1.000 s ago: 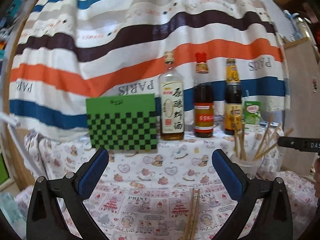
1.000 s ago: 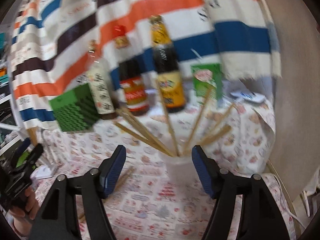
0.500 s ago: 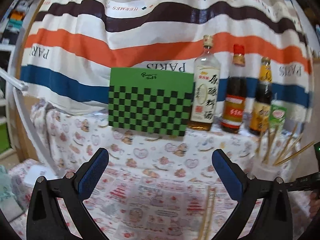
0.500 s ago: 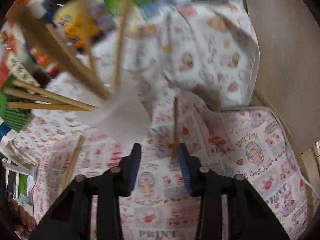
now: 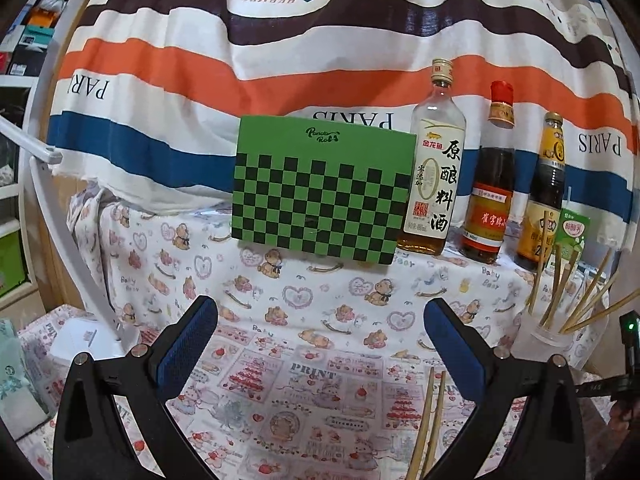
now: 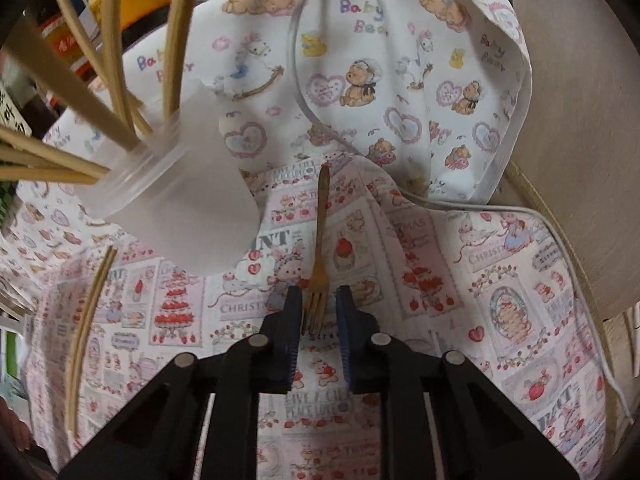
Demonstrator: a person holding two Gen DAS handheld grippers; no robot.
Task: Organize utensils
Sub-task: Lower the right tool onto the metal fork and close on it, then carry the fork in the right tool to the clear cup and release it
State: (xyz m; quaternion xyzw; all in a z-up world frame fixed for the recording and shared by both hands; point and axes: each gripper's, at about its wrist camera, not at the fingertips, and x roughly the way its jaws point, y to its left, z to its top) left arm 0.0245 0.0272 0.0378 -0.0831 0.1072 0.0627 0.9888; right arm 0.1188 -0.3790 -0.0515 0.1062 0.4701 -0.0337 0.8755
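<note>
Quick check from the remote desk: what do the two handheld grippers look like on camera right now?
Both match: the left gripper and right gripper have matte black angular plastic arms with round silver pivot pins, and textured dark-blue pads on the fingers. No cables or sleeves show on them.

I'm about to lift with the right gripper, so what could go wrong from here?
1. The right gripper, whose jaws have just been closing, brackets only the tines of the wooden fork; its long handle may pivot or slip.
2. The plastic cup of chopsticks stands close beside it; a swing could tip it.
</note>
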